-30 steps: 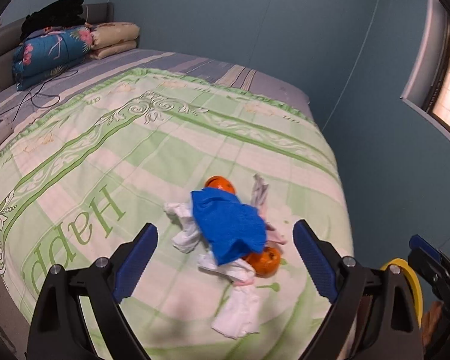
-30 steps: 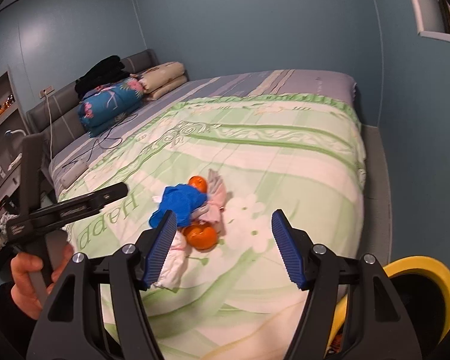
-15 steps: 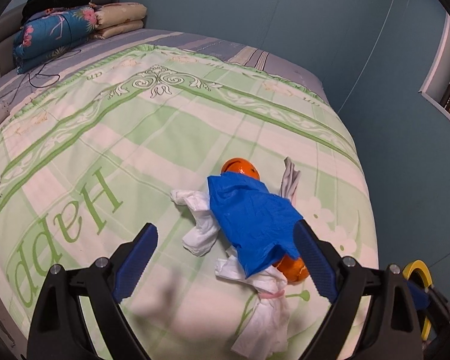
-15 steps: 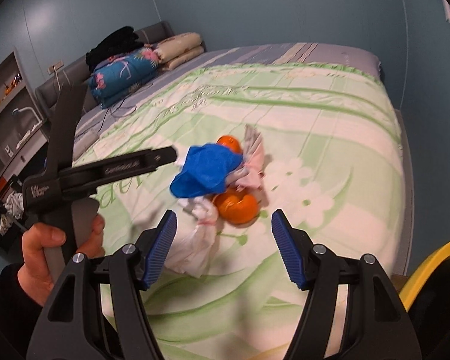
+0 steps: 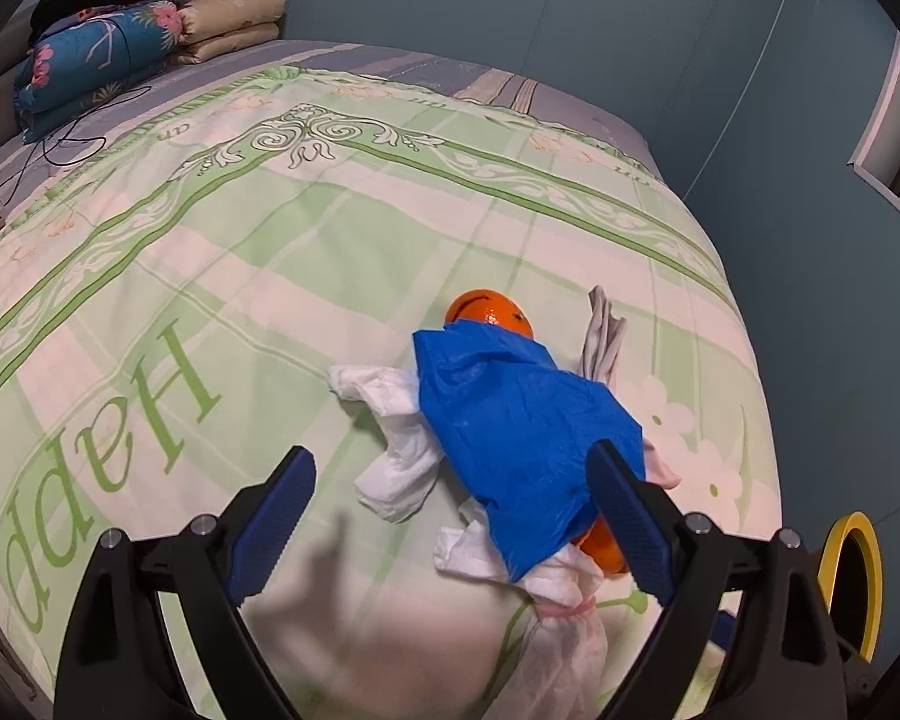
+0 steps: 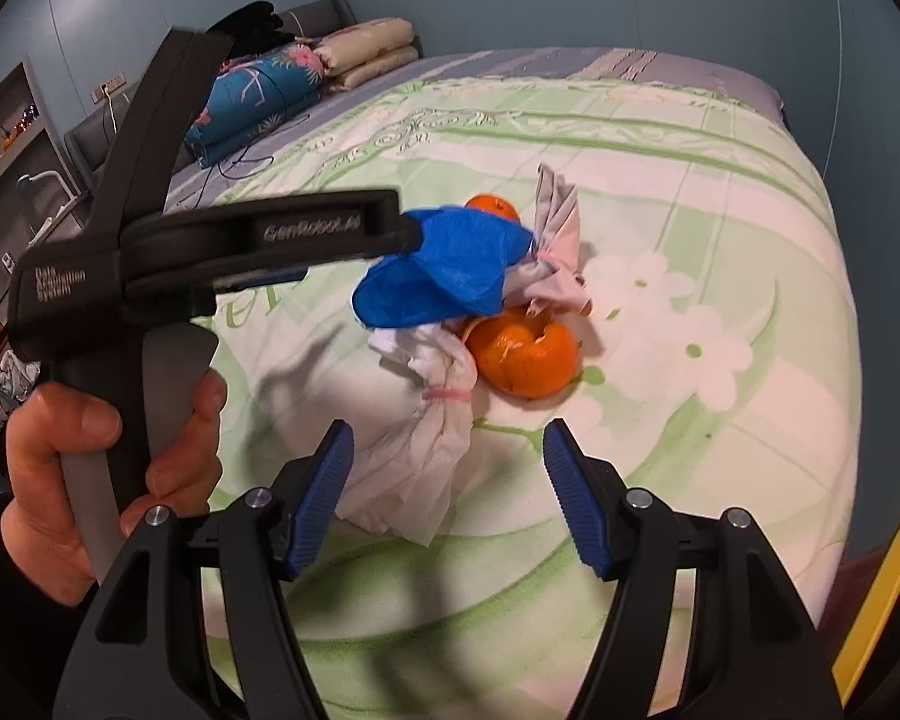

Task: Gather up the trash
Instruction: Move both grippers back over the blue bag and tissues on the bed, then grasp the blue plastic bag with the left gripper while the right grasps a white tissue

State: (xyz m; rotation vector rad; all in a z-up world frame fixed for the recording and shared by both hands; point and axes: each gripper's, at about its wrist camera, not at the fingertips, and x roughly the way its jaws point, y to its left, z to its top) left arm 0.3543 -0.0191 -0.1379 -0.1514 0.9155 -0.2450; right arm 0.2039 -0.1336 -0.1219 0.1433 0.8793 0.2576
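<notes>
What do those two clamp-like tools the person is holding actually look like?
Each is a black plastic frame ending in two jaws lined with ribbed blue pads and fixed with silver screws: the left gripper and the right gripper. Seen side-on, the left tool has a grey handle and pale printed lettering on its black body. The hand gripping it wears a dark sleeve.

Bed (image 5: 342, 228) covered by a pale green and cream bedspread (image 6: 690, 192) with scroll borders, white flowers and green lettering. Near its foot lies a cluster of litter: a blue sheet (image 5: 510, 420) draped over crumpled white tissue (image 5: 399, 450), two pieces of orange peel (image 6: 525, 354) (image 5: 489, 307) and a twisted grey-pink scrap (image 6: 558, 240). At the head end: folded floral and beige quilts (image 5: 108, 54) with dark clothing on top, and a thin black cable (image 5: 60, 144).
</notes>
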